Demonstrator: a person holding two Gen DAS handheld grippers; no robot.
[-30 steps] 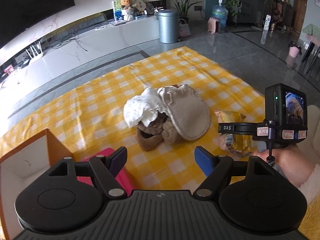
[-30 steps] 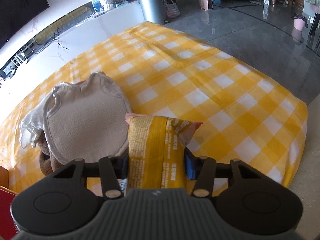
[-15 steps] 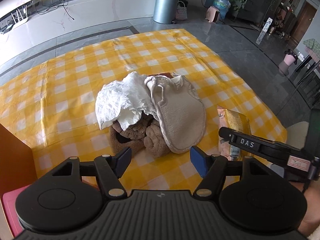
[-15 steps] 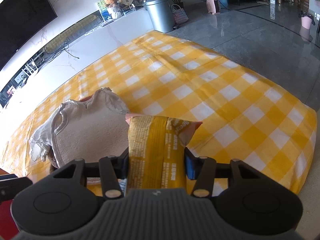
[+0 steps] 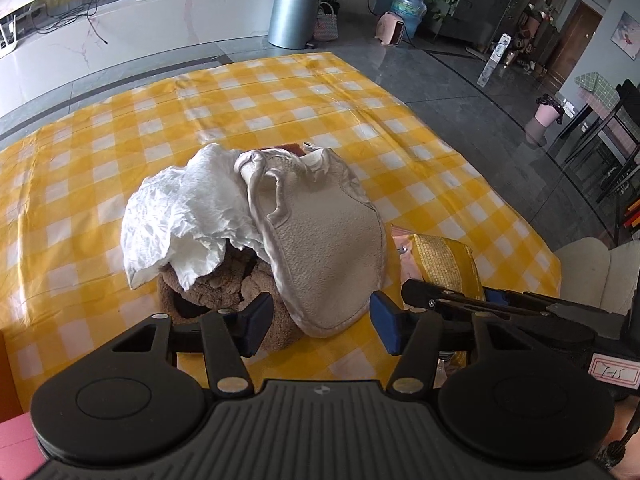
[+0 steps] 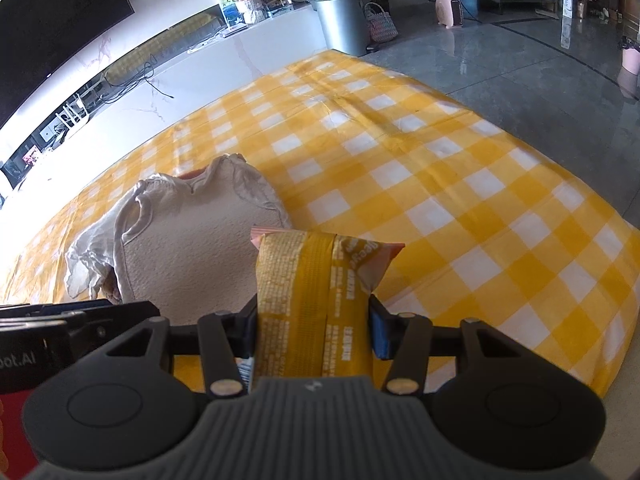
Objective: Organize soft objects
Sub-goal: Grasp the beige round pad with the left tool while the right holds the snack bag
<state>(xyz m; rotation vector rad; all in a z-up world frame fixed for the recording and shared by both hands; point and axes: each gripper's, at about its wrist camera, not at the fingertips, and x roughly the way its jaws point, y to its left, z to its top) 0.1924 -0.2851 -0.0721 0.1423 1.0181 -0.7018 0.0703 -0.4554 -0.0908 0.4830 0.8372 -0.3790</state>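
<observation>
A pile of soft things lies on the yellow checked cloth (image 5: 328, 104): a beige bib (image 5: 328, 248), a crumpled white cloth (image 5: 188, 216) and a brown plush slipper (image 5: 216, 292) underneath. My left gripper (image 5: 320, 324) is open and empty, just in front of the pile's near edge. My right gripper (image 6: 312, 328) is shut on a yellow snack packet (image 6: 312, 300), held above the cloth to the right of the bib (image 6: 192, 248). The packet (image 5: 448, 260) and right gripper also show in the left wrist view.
A pink box (image 5: 16, 444) and a brown box edge (image 5: 6, 372) sit at the near left. A grey bin (image 5: 294, 10) and white bench (image 5: 120, 36) stand beyond the cloth. A cream chair (image 5: 592, 268) is at the right.
My left gripper has moved forward and right, close up to the pile; the boxes slid out of view left. My right gripper has lifted a little, still gripping the packet.
</observation>
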